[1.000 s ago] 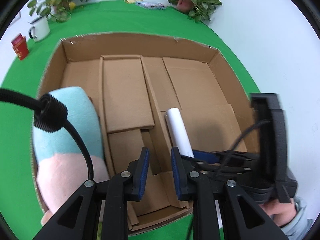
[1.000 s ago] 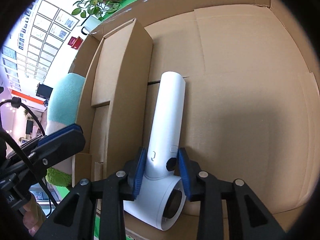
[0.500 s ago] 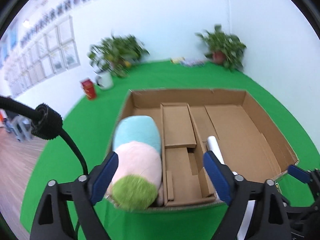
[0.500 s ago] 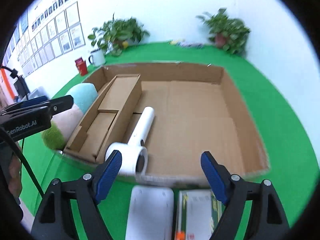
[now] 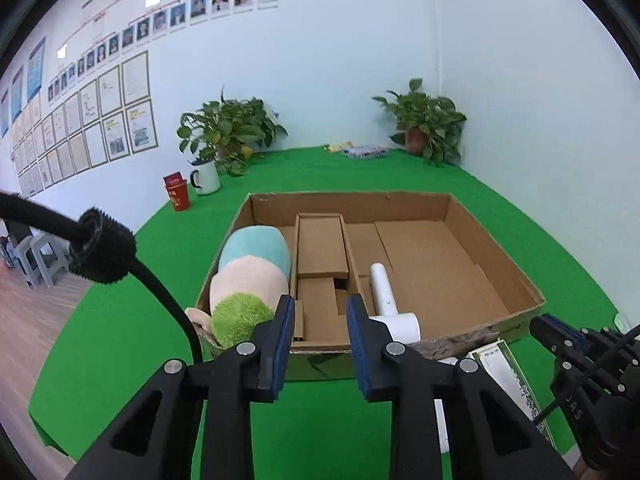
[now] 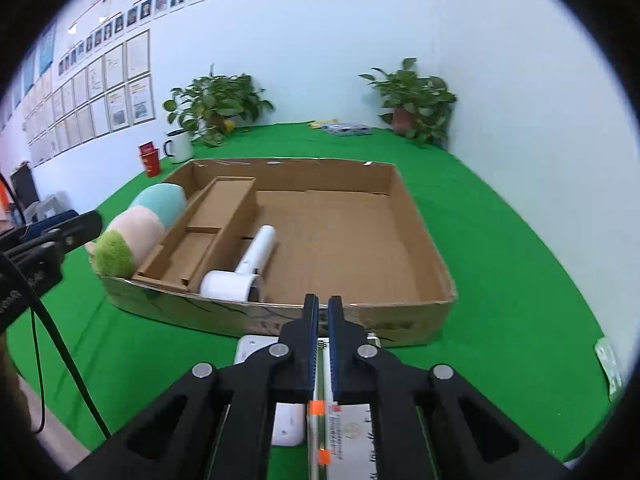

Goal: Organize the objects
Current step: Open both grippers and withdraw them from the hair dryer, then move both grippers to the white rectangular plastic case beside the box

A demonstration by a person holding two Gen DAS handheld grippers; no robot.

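Observation:
A shallow cardboard box (image 5: 500,256) (image 6: 424,240) sits on the green table. A plush toy (image 5: 248,276) (image 6: 140,232) lies along its left side and a white hair dryer (image 5: 388,300) (image 6: 248,268) lies near its middle divider. My left gripper (image 5: 320,324) is open a little and empty, in front of the box. My right gripper (image 6: 323,316) is nearly shut with nothing between its tips, held above a white and green packet (image 6: 352,432) (image 5: 508,376) and a white flat device (image 6: 280,424) lying in front of the box.
A white mug (image 5: 206,176) and a red cup (image 5: 176,194) stand at the back left by a potted plant (image 5: 228,132). Another plant (image 5: 424,120) stands in the back right corner. Papers (image 5: 362,150) lie at the back edge.
Both grippers pulled back out of the box to in front of it. The right one let go of the hair dryer, opened wide, then closed. The left one opened wide, then narrowed.

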